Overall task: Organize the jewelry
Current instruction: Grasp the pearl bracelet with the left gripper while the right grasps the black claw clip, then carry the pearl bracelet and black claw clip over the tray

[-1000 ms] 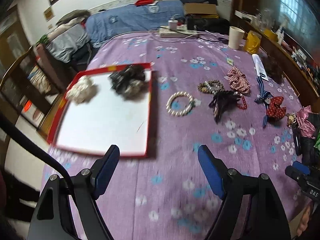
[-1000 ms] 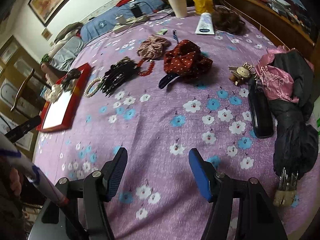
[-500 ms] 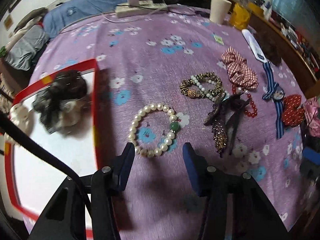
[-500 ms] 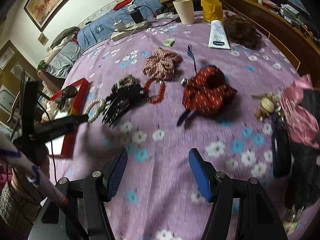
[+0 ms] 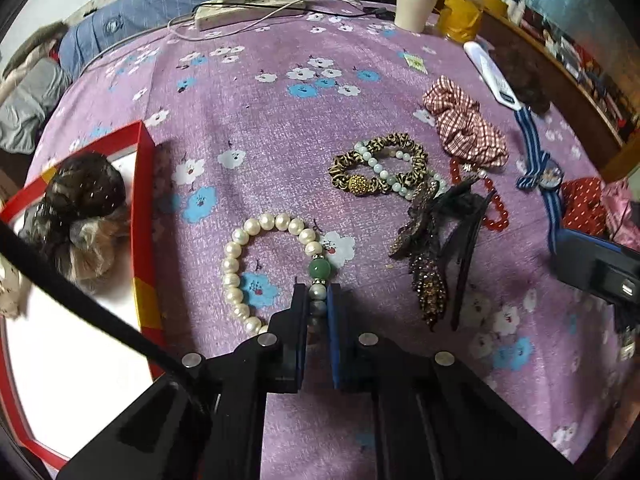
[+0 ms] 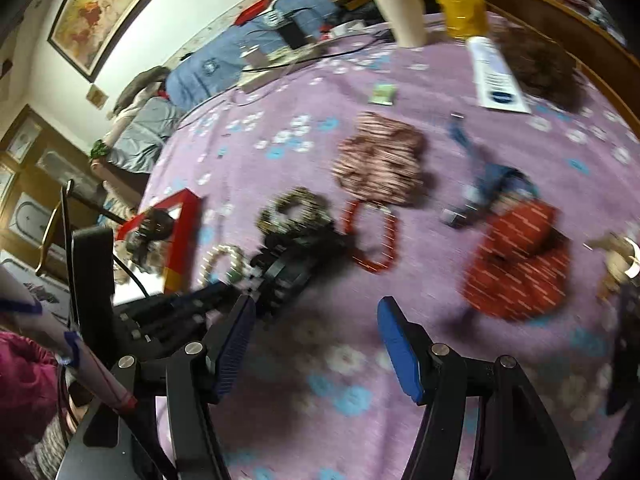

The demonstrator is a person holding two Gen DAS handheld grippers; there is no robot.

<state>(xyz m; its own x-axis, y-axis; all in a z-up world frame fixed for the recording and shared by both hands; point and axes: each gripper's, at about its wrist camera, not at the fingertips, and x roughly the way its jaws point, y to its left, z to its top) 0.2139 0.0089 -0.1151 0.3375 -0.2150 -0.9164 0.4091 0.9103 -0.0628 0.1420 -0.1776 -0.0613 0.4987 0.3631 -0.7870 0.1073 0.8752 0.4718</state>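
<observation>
The left hand-held gripper [image 5: 318,300] has just closed, clamping round glossy beads of the pearl bracelet [image 5: 256,264] on the floral purple tablecloth [image 5: 260,132]; right hand-held gripper [image 6: 316,344] gapes, its view blurred

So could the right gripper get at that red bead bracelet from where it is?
Probably yes. The right gripper is open and empty, and the red bead bracelet lies flat ahead of it across bare cloth. A black hair clip sits close on its left.
</observation>
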